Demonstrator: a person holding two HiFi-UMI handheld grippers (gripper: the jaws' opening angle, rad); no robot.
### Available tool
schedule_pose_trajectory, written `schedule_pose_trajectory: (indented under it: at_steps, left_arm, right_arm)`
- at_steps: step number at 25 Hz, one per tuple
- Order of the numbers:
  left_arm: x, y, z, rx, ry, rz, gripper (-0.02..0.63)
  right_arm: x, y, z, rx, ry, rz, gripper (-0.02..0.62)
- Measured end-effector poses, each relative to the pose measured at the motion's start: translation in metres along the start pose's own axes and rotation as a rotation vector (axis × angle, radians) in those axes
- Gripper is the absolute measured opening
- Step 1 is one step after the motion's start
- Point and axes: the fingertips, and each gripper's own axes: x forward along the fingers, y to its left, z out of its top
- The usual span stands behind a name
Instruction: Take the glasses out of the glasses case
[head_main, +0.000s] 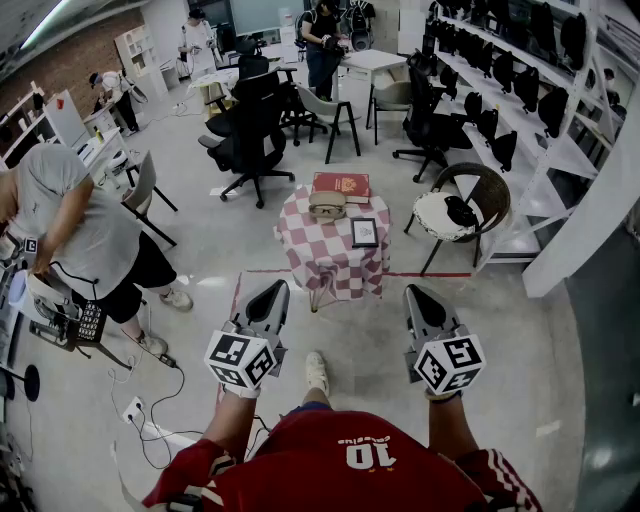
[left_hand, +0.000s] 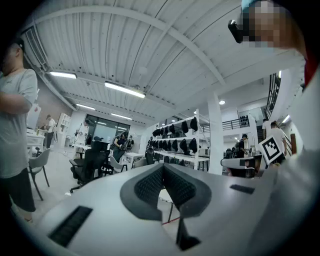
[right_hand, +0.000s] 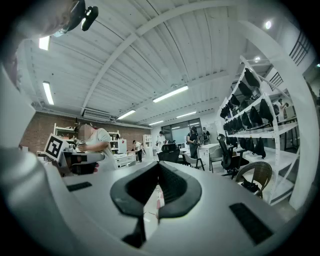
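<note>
**Approach to the worktop, head view.** My left gripper (head_main: 270, 295) and right gripper (head_main: 420, 298) sit at lower centre of the frame. Each has its jaws pressed together at the tips with nothing between them, as both gripper views confirm. The glasses case (head_main: 327, 205), a pale oval, lies at frame centre on the small checked worktop (head_main: 318, 255). It is just below a red book (head_main: 341, 184) and up-left of a dark picture frame (head_main: 364, 232). It is too small to tell whether the lid is up, and no glasses show. The case is well apart from both grippers, so I judge the step in hand to be the walk-up. To do it well, I should close in squarely and spread the jaws before reaching. One gripper should then pin the base while the other lifts the lid, clear of the picture frame.
</note>
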Motion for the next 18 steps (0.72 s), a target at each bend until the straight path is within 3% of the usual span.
schedule_pose_trajectory:
  at_steps: [18]
  left_arm:
    - [-0.0013, 0.0034, 0.0037, 0.001, -0.005, -0.005, 0.006]
  right_arm:
    - [-0.0035, -0.0079, -0.0038, -0.006, -0.007, -0.062, 0.015]
